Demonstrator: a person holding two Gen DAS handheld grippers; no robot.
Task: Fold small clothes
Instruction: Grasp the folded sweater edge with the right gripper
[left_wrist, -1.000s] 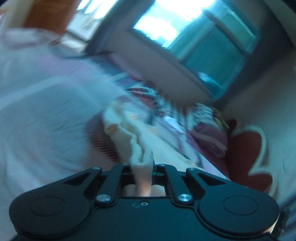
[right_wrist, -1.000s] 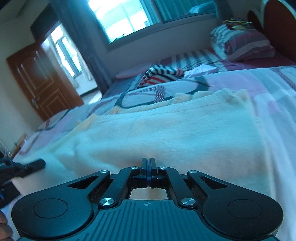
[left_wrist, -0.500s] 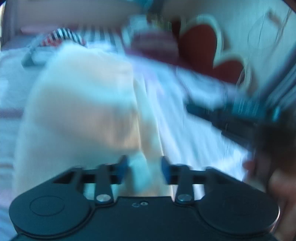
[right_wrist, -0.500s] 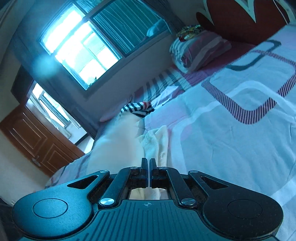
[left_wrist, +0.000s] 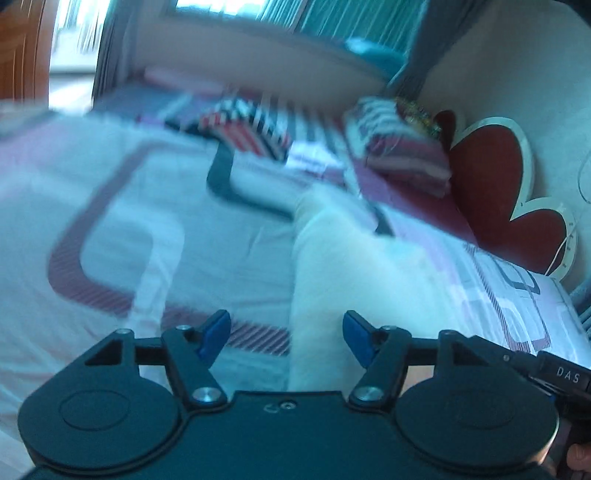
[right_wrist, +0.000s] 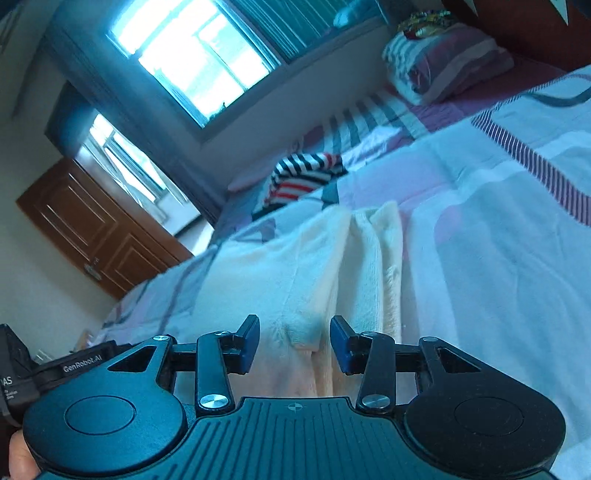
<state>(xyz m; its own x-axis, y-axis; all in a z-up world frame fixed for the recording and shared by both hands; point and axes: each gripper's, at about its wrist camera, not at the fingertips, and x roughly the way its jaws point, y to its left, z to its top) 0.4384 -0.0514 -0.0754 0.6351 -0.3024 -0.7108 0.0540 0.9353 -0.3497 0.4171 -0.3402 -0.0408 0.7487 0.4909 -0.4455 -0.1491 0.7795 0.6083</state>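
A cream-white small garment (right_wrist: 295, 273) lies folded lengthwise on the patterned bedspread (right_wrist: 498, 229). It also shows in the blurred left wrist view (left_wrist: 343, 266). My right gripper (right_wrist: 294, 341) is open, its blue pads on either side of the garment's near edge, not touching it. My left gripper (left_wrist: 286, 334) is open and empty, with the garment's near end between and just beyond its jaws. The right gripper's body (left_wrist: 554, 373) shows at the lower right of the left wrist view.
A striped red, white and black garment (right_wrist: 303, 177) lies further up the bed. A striped pillow (right_wrist: 443, 62) sits by the red headboard (left_wrist: 491, 177). A window (right_wrist: 192, 62) and a brown door (right_wrist: 96, 225) stand beyond the bed.
Both grippers have opened and let go of the cream garment, which now lies folded on the bed. The left gripper swung round over the bed.
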